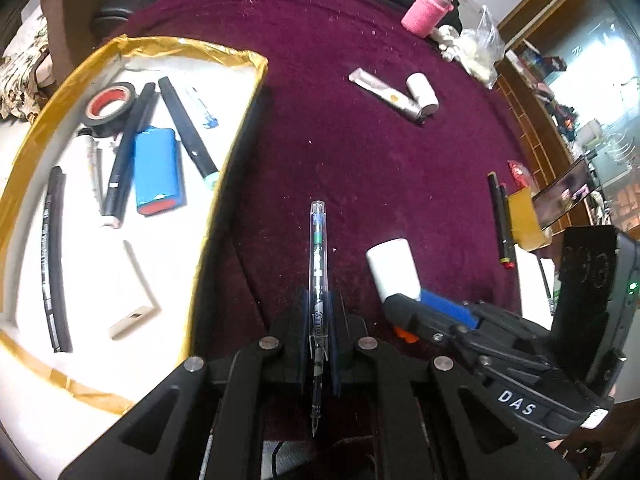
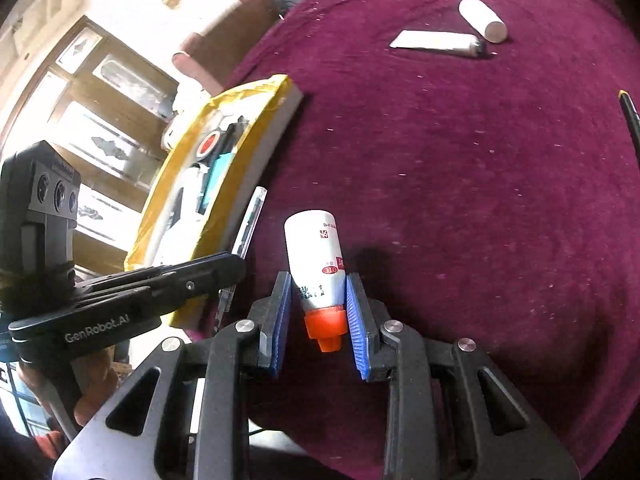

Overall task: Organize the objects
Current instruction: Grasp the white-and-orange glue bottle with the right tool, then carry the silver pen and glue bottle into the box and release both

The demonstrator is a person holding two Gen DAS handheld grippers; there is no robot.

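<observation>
Maroon cloth point(image 1: 360, 152) lies bare between the yellow-edged tray point(image 1: 236, 120) and two tubes point(image 1: 394, 94) far off, while the left gripper point(image 1: 319, 320) is clamped on one pen point(image 1: 318, 248) beside the tray and the right gripper point(image 2: 320, 316) grips one white bottle point(image 2: 316, 252) over the cloth.

I'm seeing my left gripper point(image 1: 319, 320) clamping a clear pen point(image 1: 319, 280), its capped end pointing away over the maroon bench point(image 1: 360, 152). To the left, a yellow-taped tray point(image 1: 244, 56) is holding a tape roll point(image 1: 108, 106), a blue battery pack point(image 1: 156, 168) and black sticks. At right, the right gripper point(image 1: 404, 304) is gripping a white bottle point(image 1: 392, 268). Farther off, a tube point(image 1: 384, 94) and a white cylinder point(image 1: 422, 92) are lying touching.
</observation>
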